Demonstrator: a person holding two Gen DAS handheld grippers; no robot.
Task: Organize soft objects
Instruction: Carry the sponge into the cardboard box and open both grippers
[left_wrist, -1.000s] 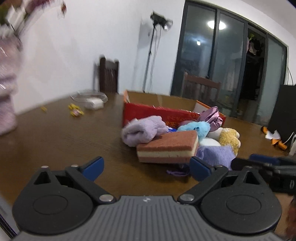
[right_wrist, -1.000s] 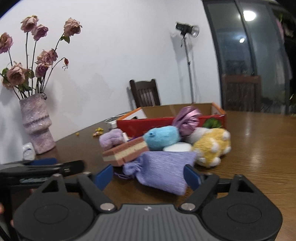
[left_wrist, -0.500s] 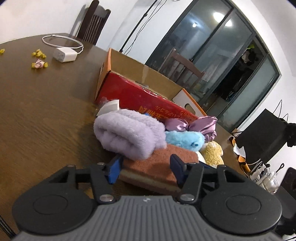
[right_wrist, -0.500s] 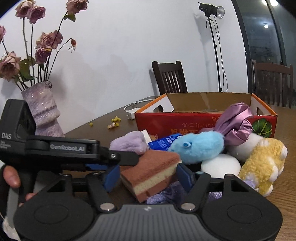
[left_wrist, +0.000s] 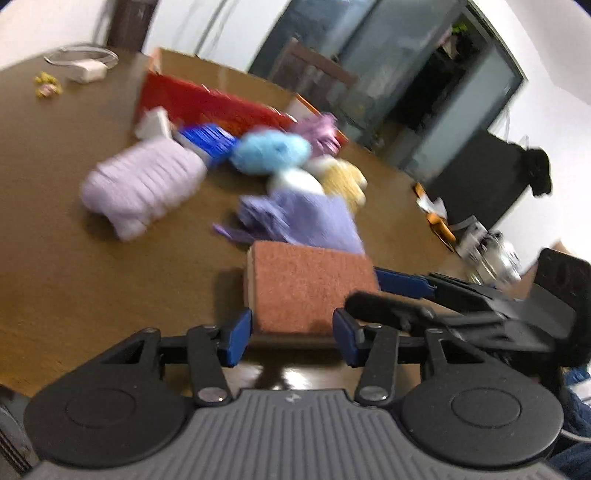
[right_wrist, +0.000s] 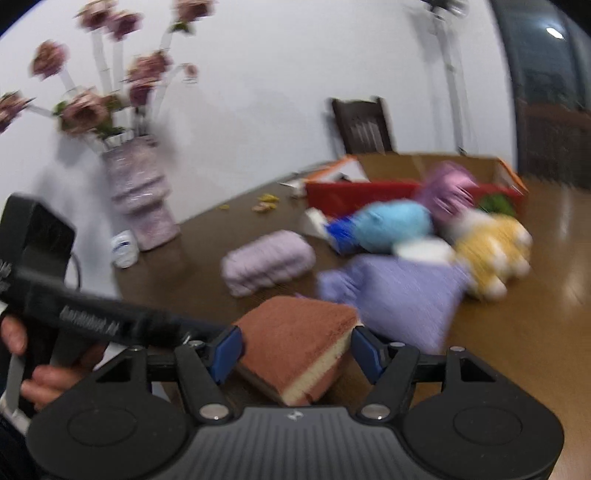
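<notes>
I have the brown cake-shaped sponge toy between both pairs of tongs at the near edge of the wooden table. My left gripper is closing, its blue pads flanking the near end of the sponge, and from my left camera they look to be touching its sides, though the blur keeps me from being sure they press. My right gripper stands about halfway wide with the sponge's cream-layered corner between its pads; I cannot tell whether they bite or only sit beside it. Beyond the sponge lies the lilac knitted pouch, touching its far edge in my left view. Further back sit the pale purple rolled towel, the blue plush, a white ball, the yellow plush and a shiny purple scrunchie, all heaped just in front of the red cardboard box. A vase of dried roses stands near the wall
</notes>
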